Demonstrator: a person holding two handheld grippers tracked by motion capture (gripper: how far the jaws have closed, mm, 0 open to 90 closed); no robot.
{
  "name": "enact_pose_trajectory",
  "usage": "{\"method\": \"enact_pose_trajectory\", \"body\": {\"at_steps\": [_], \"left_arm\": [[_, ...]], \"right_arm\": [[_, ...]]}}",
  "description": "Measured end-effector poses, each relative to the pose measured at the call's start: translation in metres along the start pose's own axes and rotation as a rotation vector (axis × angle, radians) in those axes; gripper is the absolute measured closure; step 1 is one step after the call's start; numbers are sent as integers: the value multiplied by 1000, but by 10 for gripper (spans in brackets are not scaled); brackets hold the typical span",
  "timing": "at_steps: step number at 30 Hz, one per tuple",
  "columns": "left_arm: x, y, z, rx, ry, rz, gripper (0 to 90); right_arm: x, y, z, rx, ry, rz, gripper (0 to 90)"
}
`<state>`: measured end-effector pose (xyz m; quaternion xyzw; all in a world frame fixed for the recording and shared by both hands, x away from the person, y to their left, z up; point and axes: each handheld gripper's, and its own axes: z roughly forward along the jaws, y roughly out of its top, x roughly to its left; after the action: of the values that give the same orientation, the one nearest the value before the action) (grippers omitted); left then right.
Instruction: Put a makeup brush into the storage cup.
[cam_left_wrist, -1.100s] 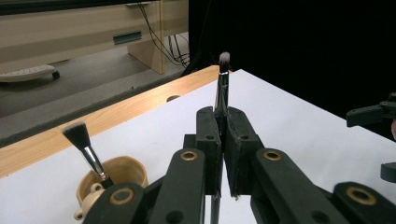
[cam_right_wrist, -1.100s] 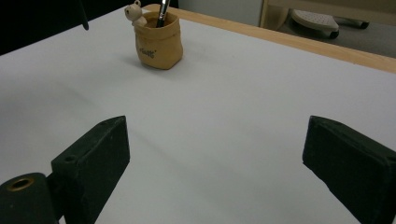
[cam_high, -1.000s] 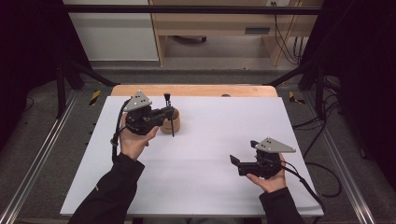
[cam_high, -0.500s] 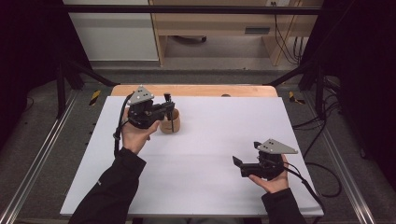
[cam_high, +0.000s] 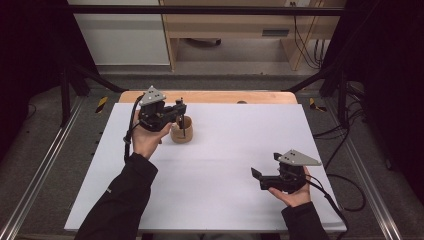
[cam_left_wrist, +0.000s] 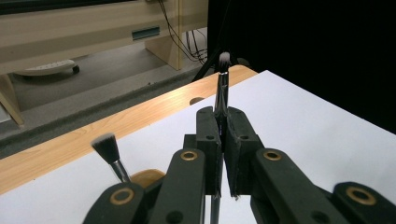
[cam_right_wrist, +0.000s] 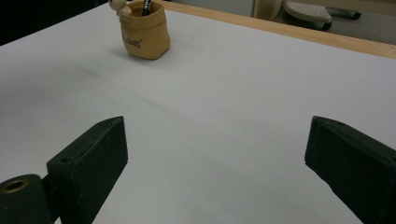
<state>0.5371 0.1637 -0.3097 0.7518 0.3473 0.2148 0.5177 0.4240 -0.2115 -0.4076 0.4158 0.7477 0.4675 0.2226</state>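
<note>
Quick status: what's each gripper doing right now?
Left gripper: shut on a thin brush, over the pouch.
Right gripper: open, holding nothing, low over the white table.

Brush (cam_left_wrist: 221, 88) handle's lower end behind the jaws

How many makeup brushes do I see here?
2: a thin brush clamped in the left gripper, and a flat-topped brush standing in the tan pouch. More may hide inside.
</note>
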Motion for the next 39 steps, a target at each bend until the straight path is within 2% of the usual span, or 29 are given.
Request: {"method": "enact_pose_trajectory", "body": {"at_steps": [21, 29, 39], "left_arm": [[24, -1, 11, -19, 59, -48, 851], [28, 4, 16, -28, 71, -47, 851], [34, 2, 27, -24, 77, -62, 851]], "right_arm": [[-5, -7, 0, 4, -12, 6, 60], [-8, -8, -1, -7, -18, 12, 59], [-8, -8, -1, -16, -27, 19, 57]]}}
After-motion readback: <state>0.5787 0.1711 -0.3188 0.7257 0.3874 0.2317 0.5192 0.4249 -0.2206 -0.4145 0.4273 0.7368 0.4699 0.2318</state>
